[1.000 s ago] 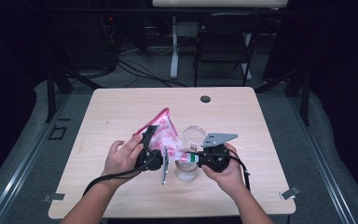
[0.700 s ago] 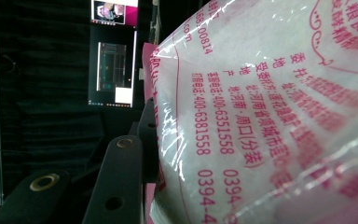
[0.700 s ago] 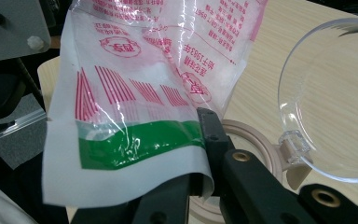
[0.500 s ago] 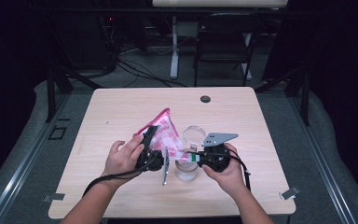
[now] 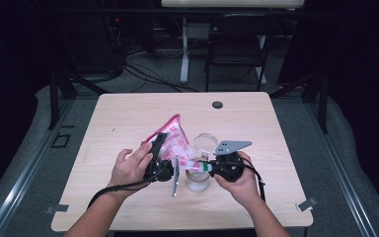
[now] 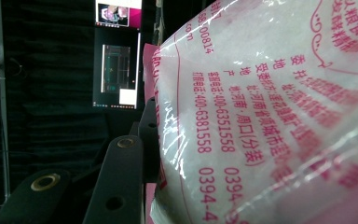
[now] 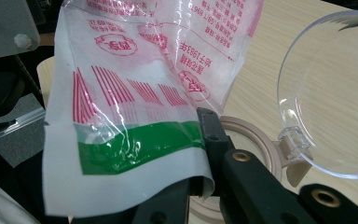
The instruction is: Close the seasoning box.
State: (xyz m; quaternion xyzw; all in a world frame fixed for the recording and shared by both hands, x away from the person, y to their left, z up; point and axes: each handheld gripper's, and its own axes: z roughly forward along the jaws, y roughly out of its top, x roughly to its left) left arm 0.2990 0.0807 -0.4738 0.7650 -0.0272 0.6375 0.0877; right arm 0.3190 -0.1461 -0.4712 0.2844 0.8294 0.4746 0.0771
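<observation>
While tilted over jar (image 5: 197, 178): bag (image 5: 173, 141) clamped in left gripper (image 5: 159, 157) at body, in right gripper (image 5: 201, 167) at green-banded edge.

Both forearms come in bare, no sleeves showing. The left tongs (image 5: 159, 157) are black all over, with a thin black cable looping back past the wrist. The right tongs (image 5: 216, 167) are black too, a grey three-cornered plate riding on top, a green-and-white patch at the front, and a black cable curling round the hand. Up close in the left gripper view, the matte black arms are flat bars with brass-ringed holes. In the right gripper view, same black bars, same brass-ringed screw holes.
</observation>
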